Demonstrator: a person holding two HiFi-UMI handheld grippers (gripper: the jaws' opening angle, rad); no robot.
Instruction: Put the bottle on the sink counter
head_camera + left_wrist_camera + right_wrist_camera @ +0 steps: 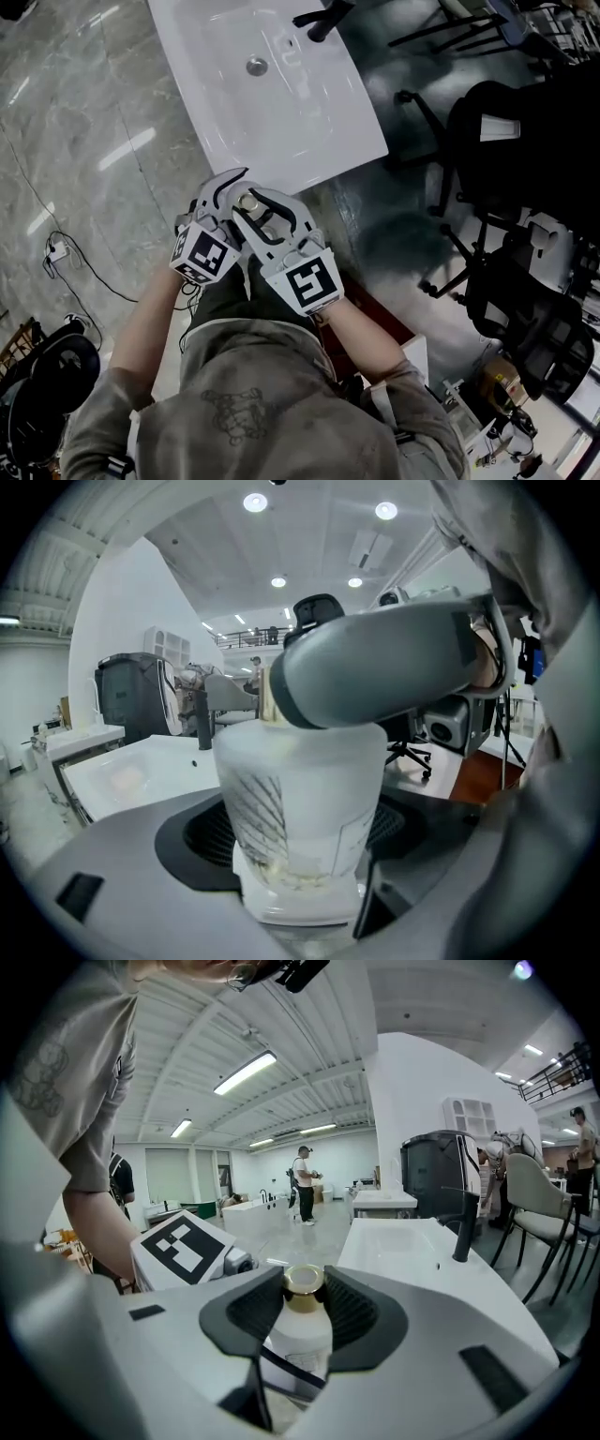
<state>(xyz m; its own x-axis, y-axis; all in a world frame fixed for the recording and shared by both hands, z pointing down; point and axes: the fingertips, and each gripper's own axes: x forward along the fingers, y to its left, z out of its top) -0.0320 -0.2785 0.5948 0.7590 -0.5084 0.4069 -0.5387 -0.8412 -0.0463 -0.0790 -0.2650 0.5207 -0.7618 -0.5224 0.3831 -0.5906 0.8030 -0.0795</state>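
1. Nearest, at the person's waist, a frosted white plastic bottle with a gold cap [249, 202] is carried clear of any surface. It is roughly upright, its long axis vertical and its cap towards the head camera.
2. The white left hand-held gripper [228, 191] has its jaws clamped on the bottle's lower body, with a black ribbed pad on either side.
3. The white right hand-held gripper [266, 214] is closed on the neck just under the cap, its jaw crossing above the left one's. Both tools meet on the one bottle.
4. The move turns on this: the glossy white rectangular sink worktop [328, 127] lies straight ahead of the bottle, its near edge close but apart. A strip of polished grey stone floor [84, 141] lies between. Neither hand-held gripper looks clearly nearer, though the left jaw tips reach slightly further forward.
5. The worktop's flat rim around the basin is bare. A round metal drain [256, 66] sits in the bowl and a black tap [323, 19] stands at the far edge.
6. To the right stand black office chairs [525, 122]. Further off, the gripper views show an open hall with white fixtures, ceiling lights and a person standing far away.
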